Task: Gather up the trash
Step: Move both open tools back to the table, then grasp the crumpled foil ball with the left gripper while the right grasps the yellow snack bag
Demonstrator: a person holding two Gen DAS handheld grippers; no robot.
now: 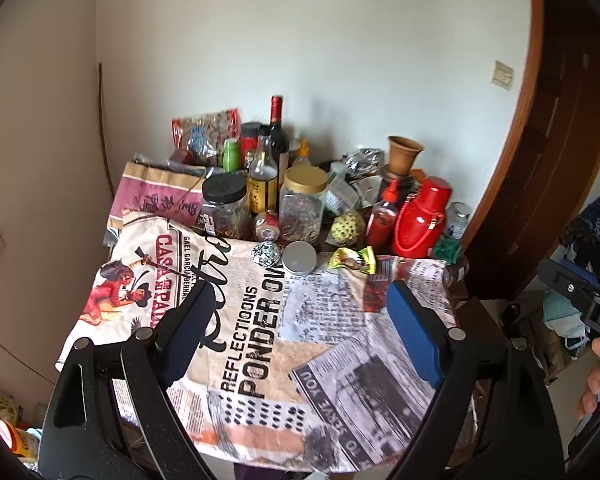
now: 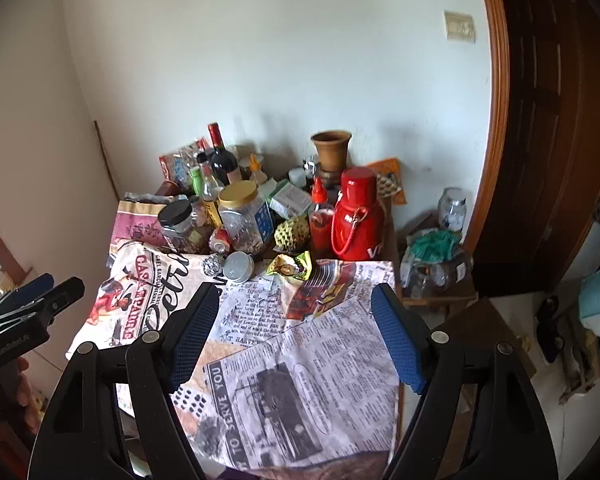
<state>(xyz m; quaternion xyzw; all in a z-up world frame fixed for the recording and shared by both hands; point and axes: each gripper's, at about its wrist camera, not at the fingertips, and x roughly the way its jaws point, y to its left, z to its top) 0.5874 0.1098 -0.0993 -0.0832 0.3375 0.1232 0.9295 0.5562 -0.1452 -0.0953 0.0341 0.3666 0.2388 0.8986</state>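
On the table [image 1: 466,312], a newspaper-print cloth [image 1: 260,344] covers the front half, and the back half against the wall is packed with containers. Biggest is the red flask [image 1: 418,216] with its cord handle, closed up, so contents unknown. Next to it a red sauce bottle [image 1: 384,220] looks mostly full. Then there's the gold-lidded clear jar [image 1: 302,208] about half full of some dried brownish stuff, and a black-lidded jar [image 1: 224,210] with dark bits at the bottom. A wine bottle [image 1: 278,132] stands behind those, and a clay pot [image 1: 404,154] sits up top; can't see inside it.

The trash sits along the cloth's far edge: a yellow-green snack wrapper [image 1: 354,260], a round silver tin lid [image 1: 299,258] just left of it, and a crumpled foil ball [image 1: 265,254] beside the lid.

Left gripper [image 1: 300,334] hangs over the cloth with fingers spread wide, grasping nothing. Right gripper [image 2: 294,336] is the same deal, splayed apart and empty.

Only the right wrist view shows the low side stand [image 2: 440,296] with a green rag [image 2: 432,244] and a glass jar [image 2: 452,206] clearly.
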